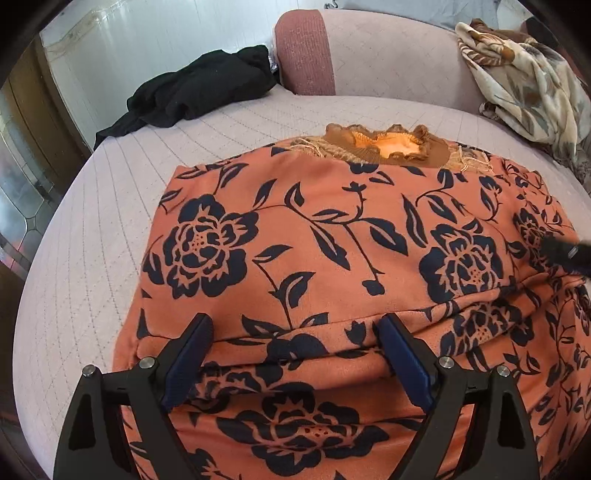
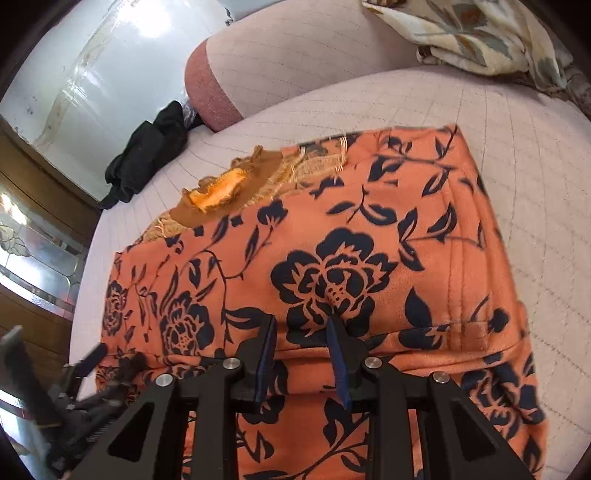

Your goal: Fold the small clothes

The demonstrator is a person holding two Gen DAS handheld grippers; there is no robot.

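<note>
Left wrist view: looking down over a pale quilted bed, and no brand, label or writing can be read anywhere.
Far left: dark wooden furniture with a patterned glass panel (image 1: 22, 206), and a shiny white wall behind it.
Black garment (image 1: 199, 92): crumpled at the bed's far left edge, well apart from the work.
Bed surface (image 1: 92, 258): pinkish-lilac cover, stitched in a grid, smooth around the cloth.
Headboard cushion (image 1: 306, 51): a darker pink band at its end, the rest pale lilac.
Orange floral garment (image 1: 332, 240): in the middle of the bed, navy roses and leaves on orange, its near edge doubled into a thick fold.
Neck opening (image 1: 384, 146): brown frilled collar at the far edge, bright orange lining showing inside.
Left gripper (image 1: 295, 354): jaws spread wide, one blue pad either side of the folded near edge, nothing pinched between them.
Right side: a cream leaf-print blanket (image 1: 524, 74) heaped against the headboard.
Right wrist view: same bed, seen from the other side of the cloth.
Left gripper again (image 2: 85, 376): low at the left edge, blurred.
Orange floral garment here (image 2: 369, 229): lies flat, a stitched seam running down its right side.
Right gripper (image 2: 301, 336): jaws narrow, the blue pads a small gap apart at the fold under a big navy rose; whether they pinch the cloth I cannot tell.
Blanket (image 2: 480, 33): top right corner, off the garment.
</note>
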